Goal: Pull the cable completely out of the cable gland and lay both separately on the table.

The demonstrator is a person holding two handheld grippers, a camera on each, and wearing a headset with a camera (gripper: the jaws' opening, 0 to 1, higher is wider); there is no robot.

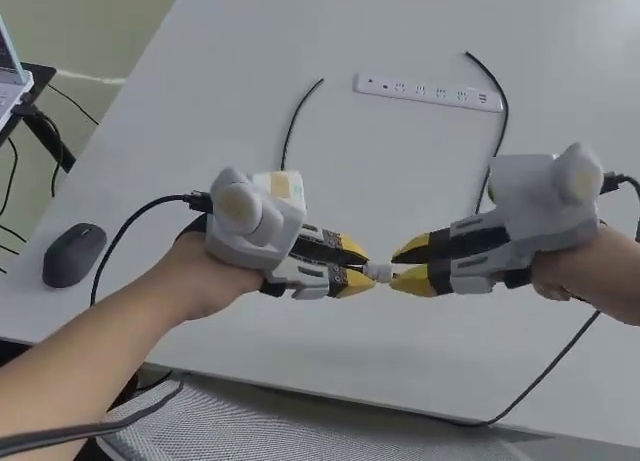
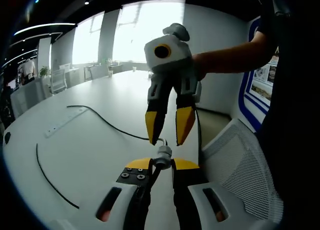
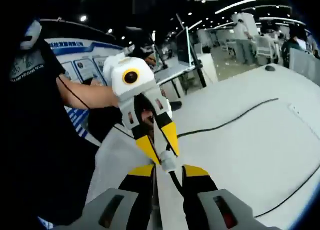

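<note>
Gland dead centre, lower middle of the head view: cable gland [image 1: 380, 272] up off the table, hanging in the air between two sets of yellow tips. On its left side, the left gripper [image 1: 360, 274], jaws together and by the look of it clamped on the gland body (snug in the left gripper view, gland wedged right between the tips). Facing it from the right of the frame, the right gripper [image 1: 408, 265], jaws apart, straddling the gland's narrow end, no bite taken.

Thin dark cable [image 2: 153, 174] trailing down from the gland between the left jaws. Similar dark strand between the right jaws in the right gripper view, so probably sticking out both sides. Long axis of the gland lying left to right across the frame, on the line joining the two grippers, narrow white end toward the right one.

Looks like the set-up for the pull, cable not yet out. Next, at a guess: close the right jaws on the cable close to the gland, keep the left clamp firm, draw straight apart along that axis.

Further up the frame, white table [image 1: 400, 191], neither part laid on it yet. Loose black lead [image 1: 300, 121] at upper middle, power strip [image 1: 428, 92] near the top.
</note>
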